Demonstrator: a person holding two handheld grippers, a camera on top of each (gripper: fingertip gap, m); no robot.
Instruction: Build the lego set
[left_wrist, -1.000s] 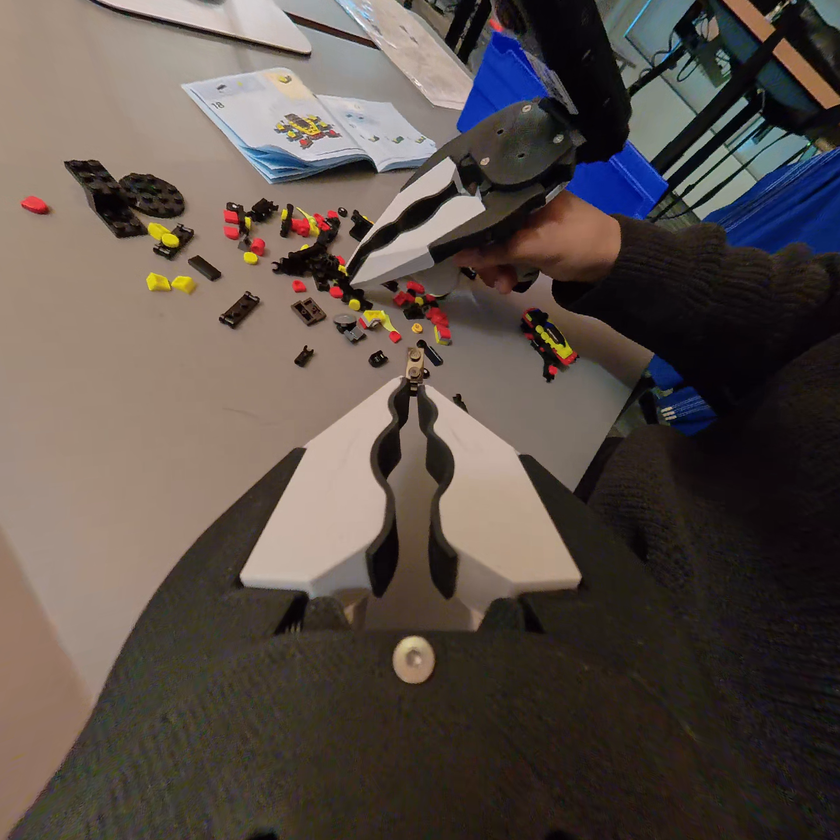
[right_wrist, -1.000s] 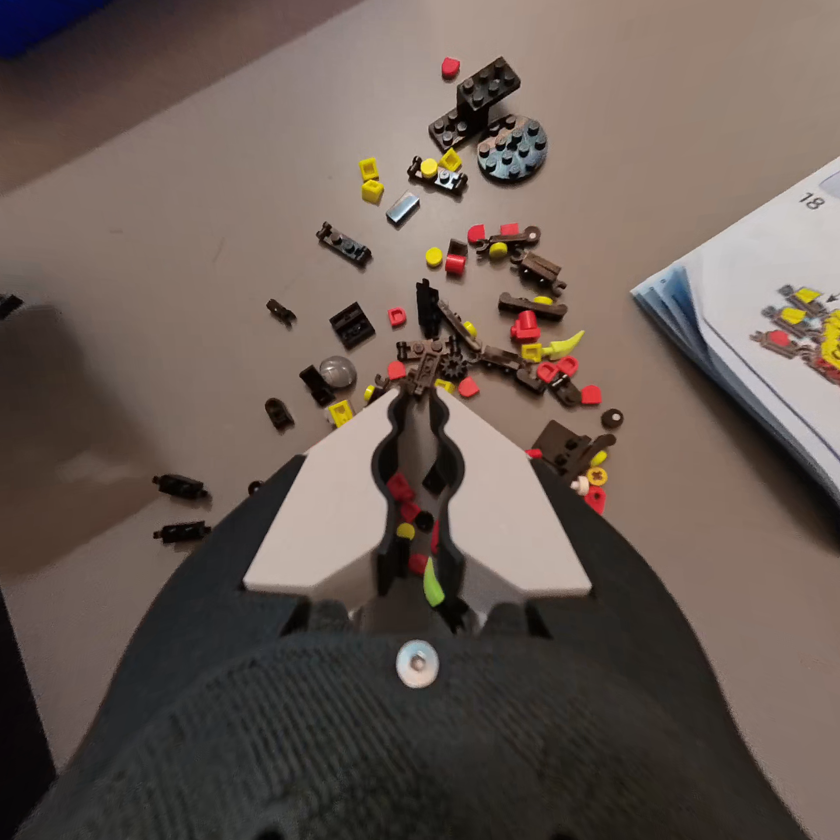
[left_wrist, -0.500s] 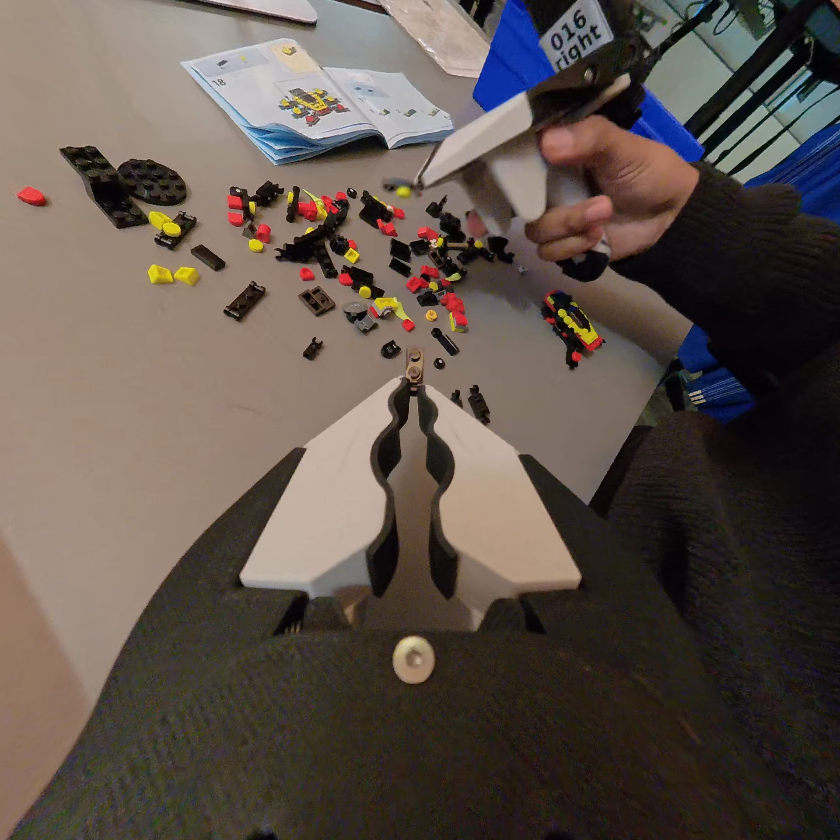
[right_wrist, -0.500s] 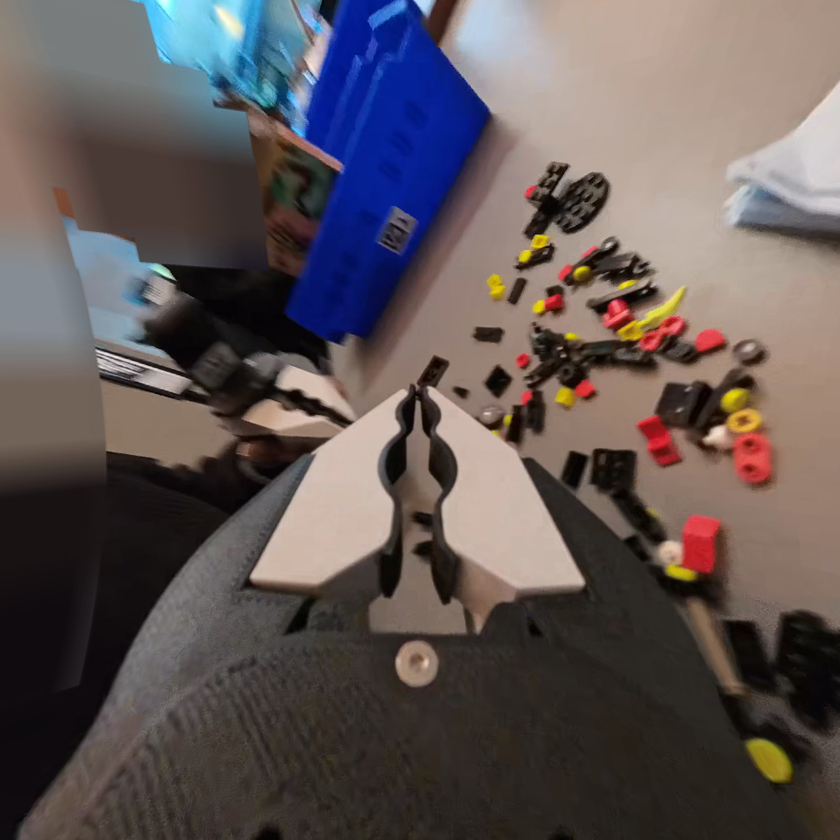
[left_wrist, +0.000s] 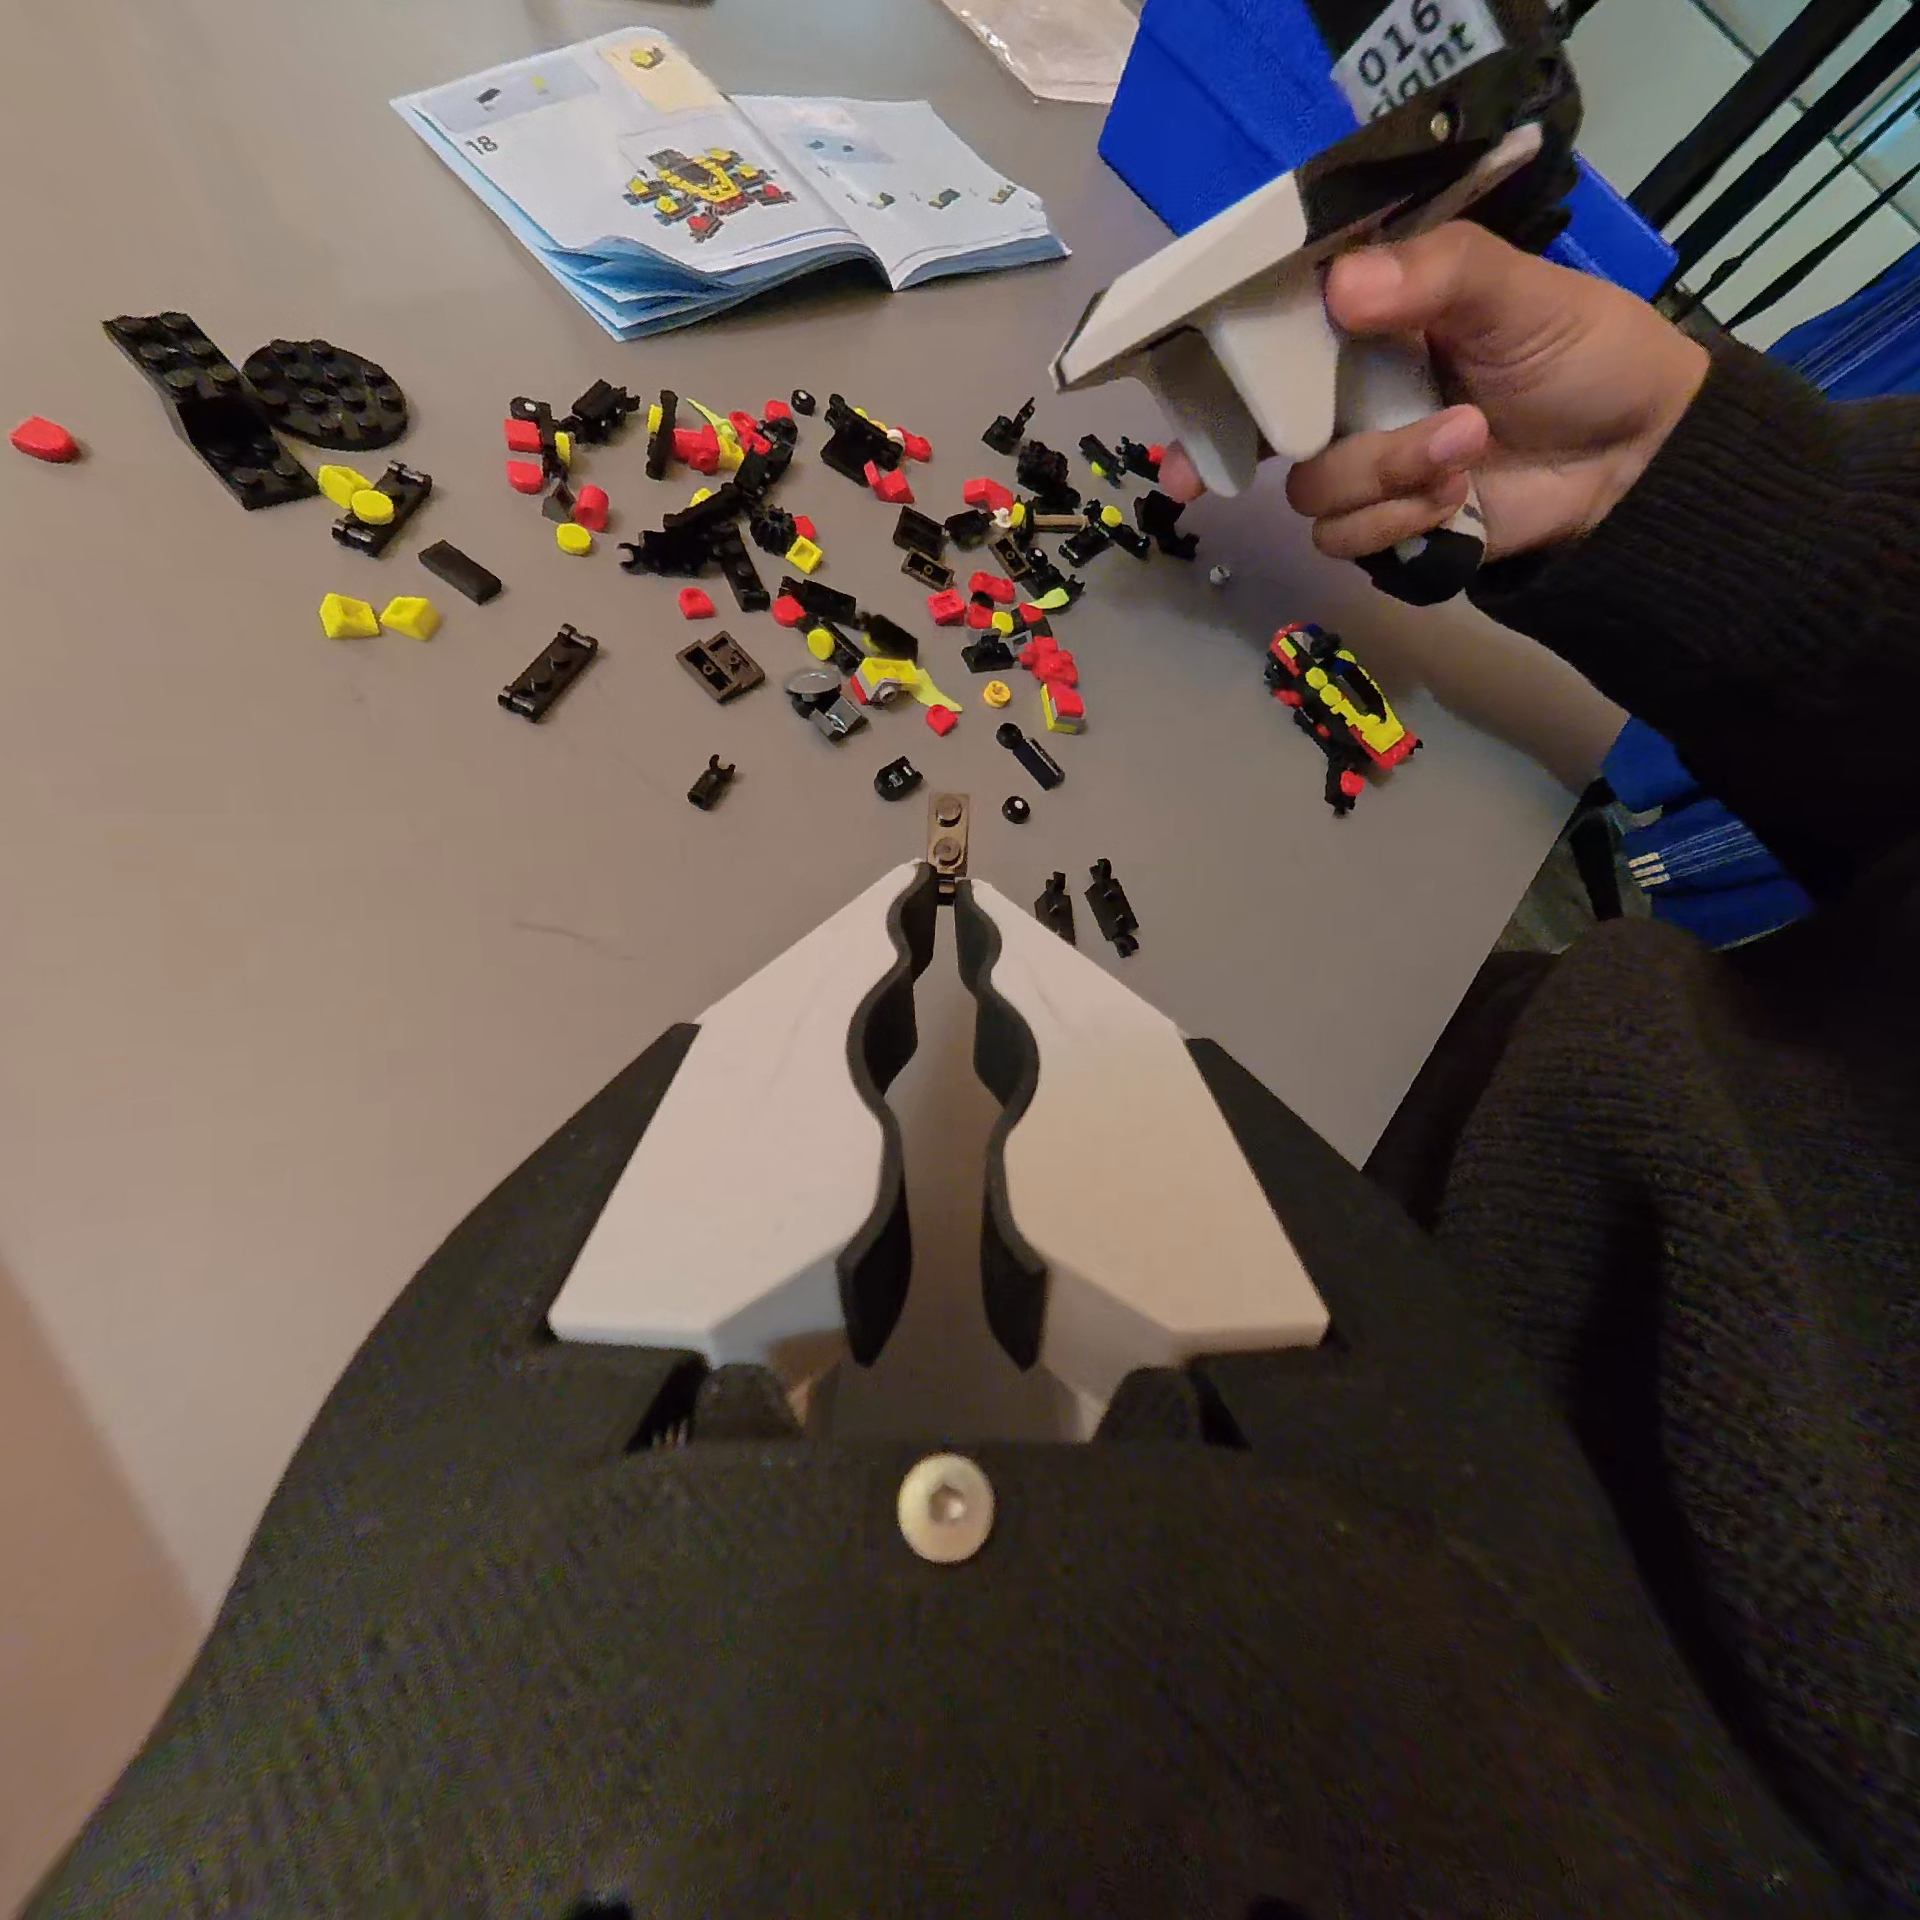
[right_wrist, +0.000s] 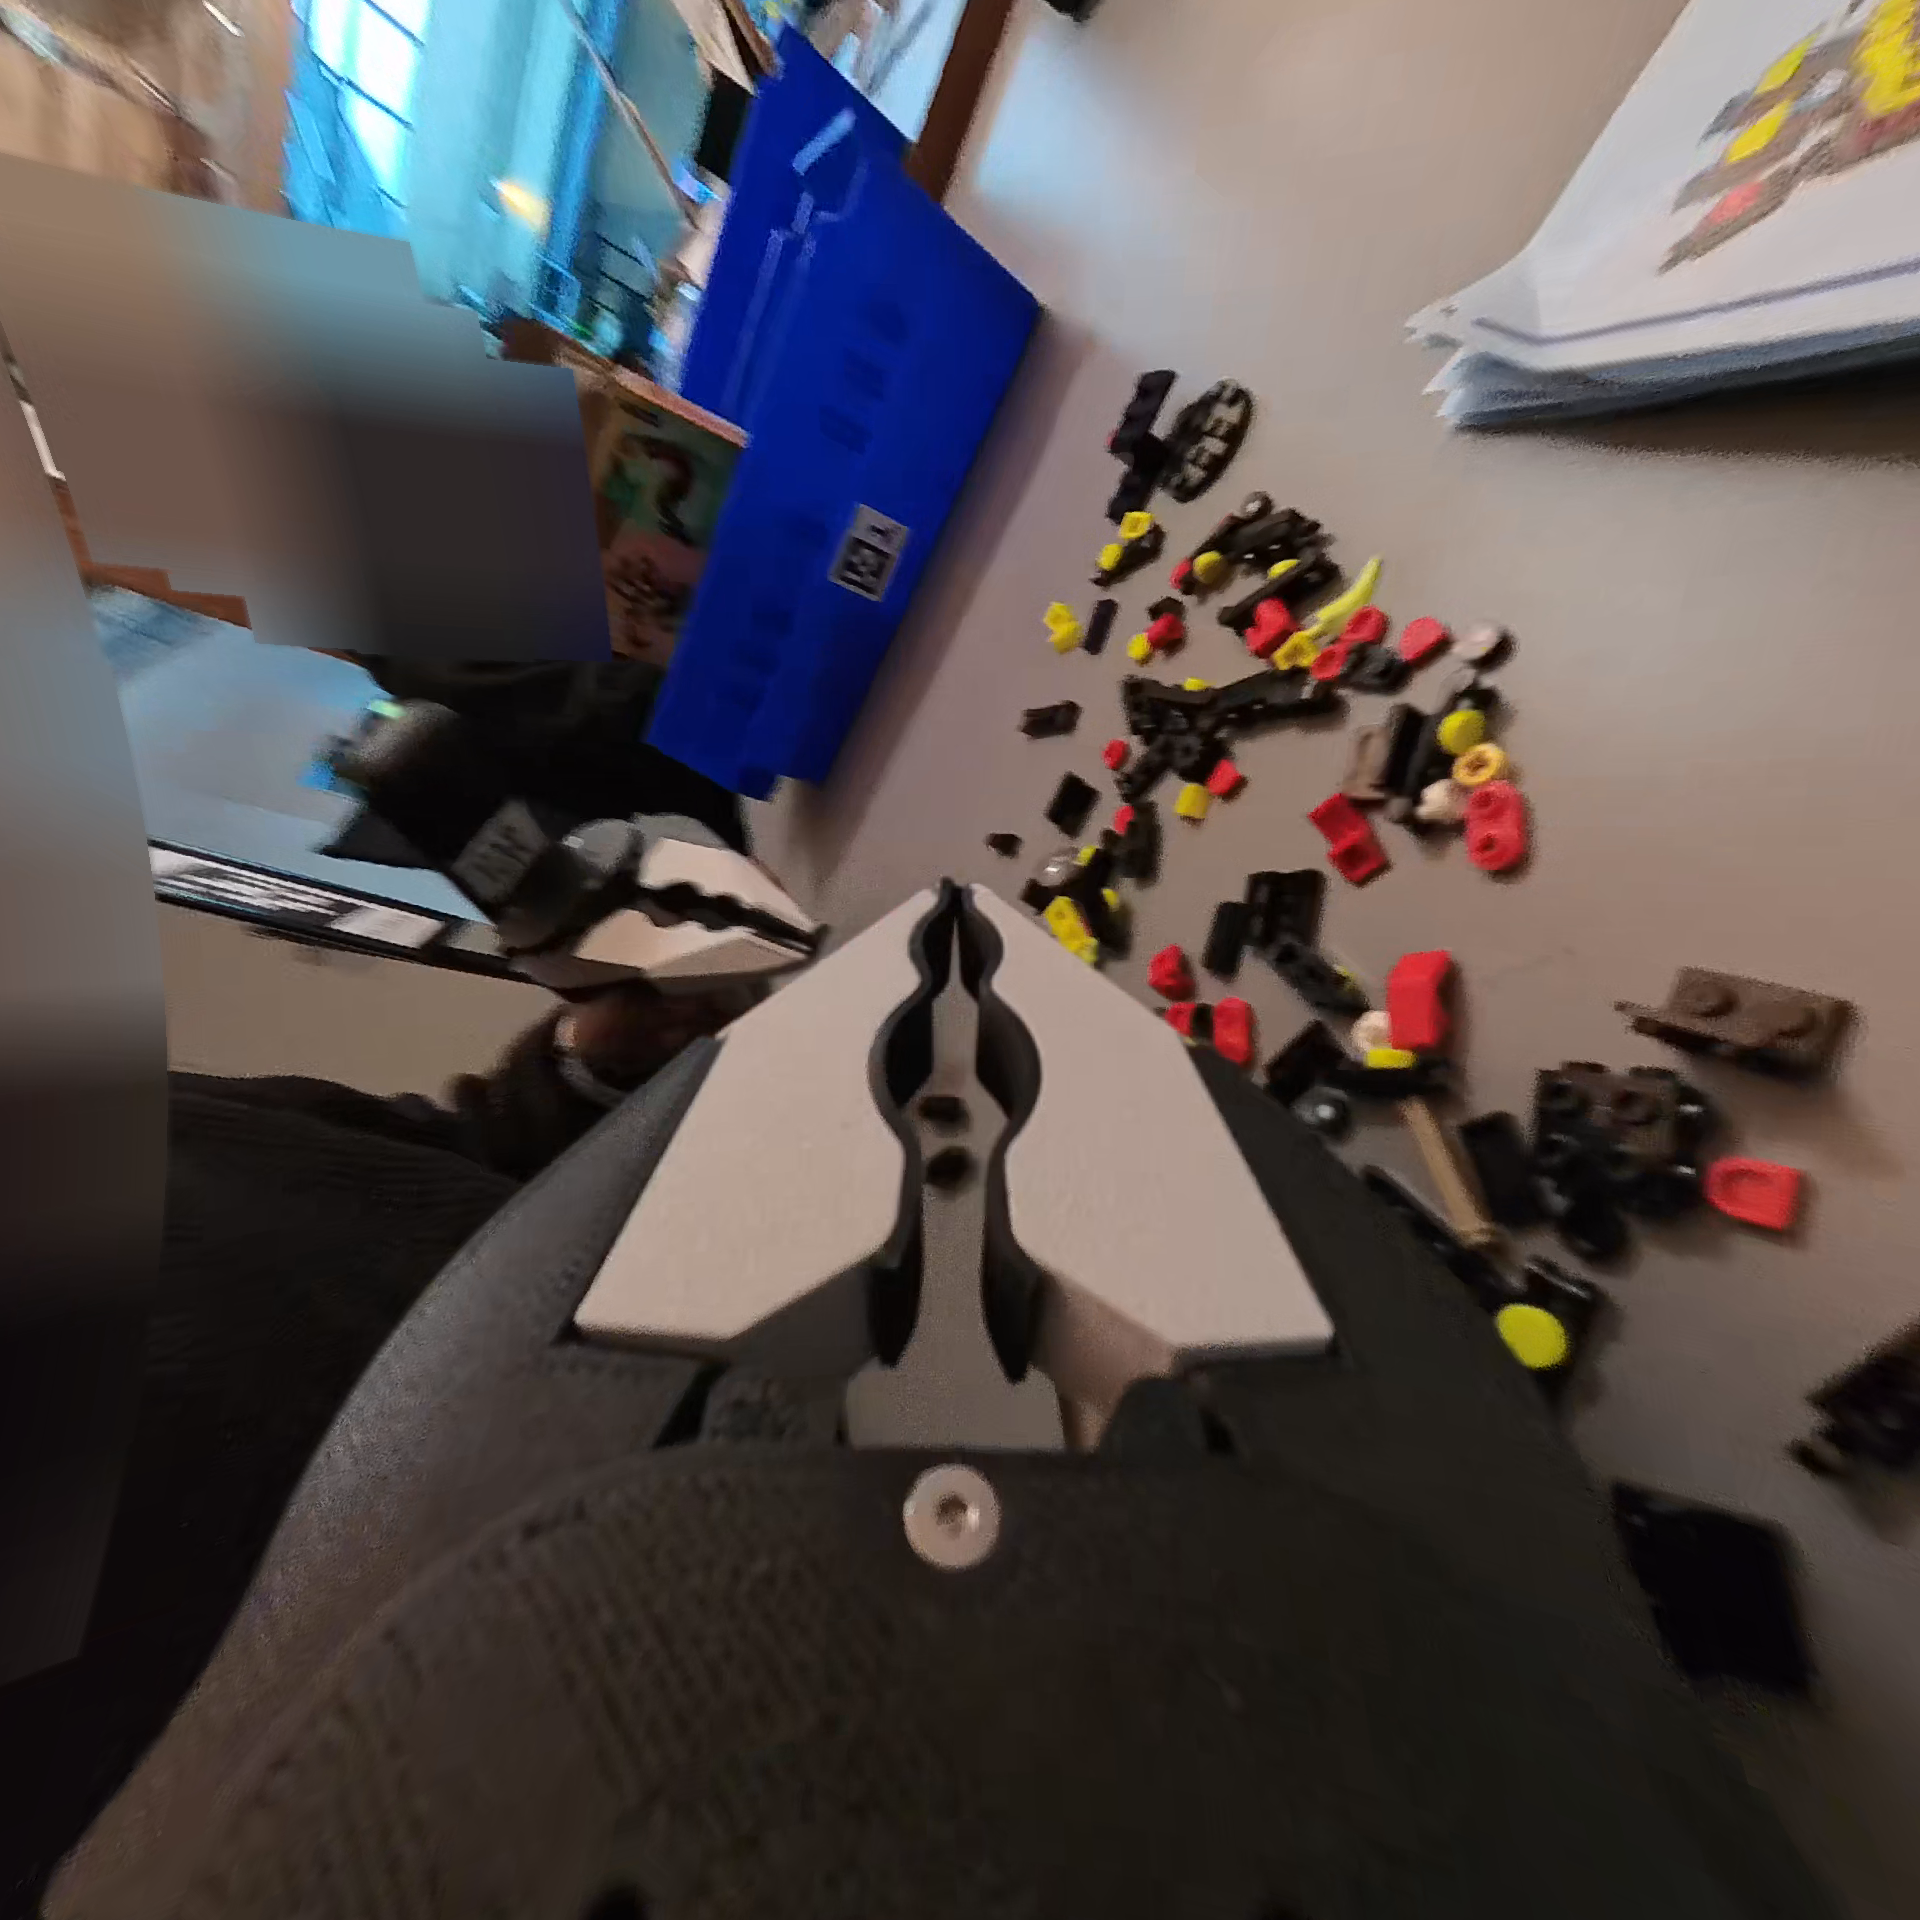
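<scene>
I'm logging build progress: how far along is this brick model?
Done: one small black, yellow and red assembly stands apart. In hand: the left gripper pinches a small brown two-stud plate; the right gripper is shut. Left: many loose bricks beside the open booklet.

Blurred right wrist view; booklet (right_wrist: 1714, 208) cut by its edge, blue bin (left_wrist: 1226, 114) by the left view's.

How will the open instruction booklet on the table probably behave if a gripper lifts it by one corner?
The booklet looks like thin paper, so it would likely sag. Its fanned pages may fall shut. It seems light and would probably slide on the smooth table.
</scene>
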